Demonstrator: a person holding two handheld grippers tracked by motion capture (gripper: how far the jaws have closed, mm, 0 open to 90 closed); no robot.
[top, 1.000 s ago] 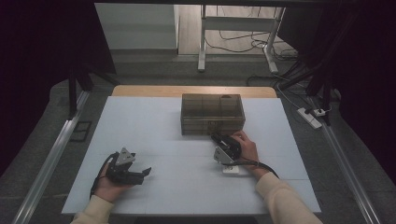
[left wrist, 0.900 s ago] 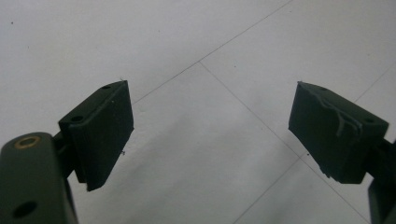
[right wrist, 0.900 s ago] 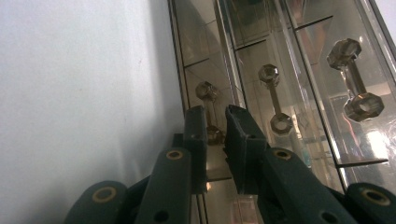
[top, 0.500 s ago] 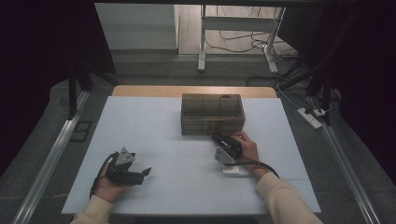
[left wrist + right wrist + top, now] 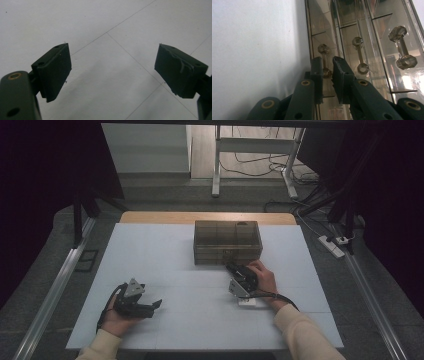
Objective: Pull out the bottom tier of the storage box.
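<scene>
A person's right gripper (image 5: pixel 327 72) had its jaws drawn close about the lowest handle (image 5: pixel 324 60) on the front of a smoky clear drawer box (image 5: pixel 227 241), the pads flanking the handle's thin bar just above its near knob; whether they pressed on it or merely bracketed it could not be told from the right gripper view. The box stood directly ahead of that gripper, touching distance from its tips, and the grip looked placed to draw that drawer out toward the person. Two more knobbed handles (image 5: pixel 359 53) lay beyond the jaws to one side, untouched. In the high view the right hand (image 5: pixel 262 277) was cupped over the tool, wrist low to the white table (image 5: pixel 165 255), forearm angled in from the near edge so the gripper pointed at the box front. The left gripper (image 5: pixel 112 72) rested well apart from the box, on the far side of the right tool, jaws spread wide with only bare tabletop between them; the left hand (image 5: pixel 120 312) lay on the table, seemingly parked until needed.
</scene>
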